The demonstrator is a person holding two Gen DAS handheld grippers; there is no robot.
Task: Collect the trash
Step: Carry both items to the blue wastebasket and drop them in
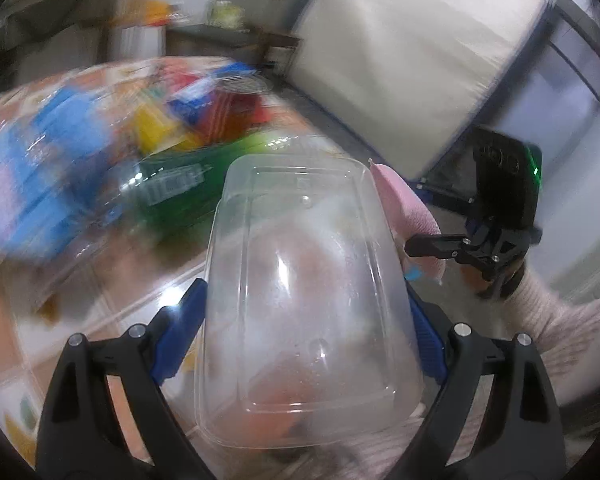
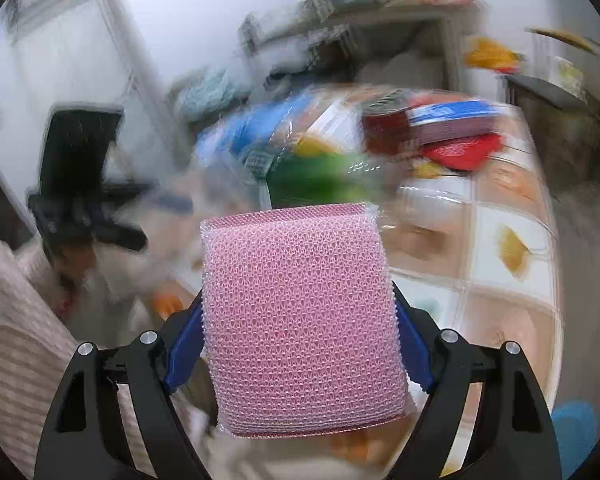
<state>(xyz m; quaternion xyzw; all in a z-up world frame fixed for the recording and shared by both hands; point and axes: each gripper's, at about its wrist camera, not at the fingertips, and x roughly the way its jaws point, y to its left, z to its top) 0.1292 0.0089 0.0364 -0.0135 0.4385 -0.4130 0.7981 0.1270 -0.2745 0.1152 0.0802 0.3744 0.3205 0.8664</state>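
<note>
Pressed between the left gripper's [image 1: 306, 320] blue jaws, a clear plastic container [image 1: 308, 300] is held above the table [image 1: 100, 300]. Right gripper's [image 2: 300, 344] jaws clamp a pink mesh sponge [image 2: 300, 320] wide apart; blurred packets [image 2: 452, 128] lie on the table beyond.

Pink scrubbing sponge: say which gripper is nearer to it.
Right. The right gripper clamps the pink sponge between its pads; the left gripper holds a clear plastic container beside it.
</note>
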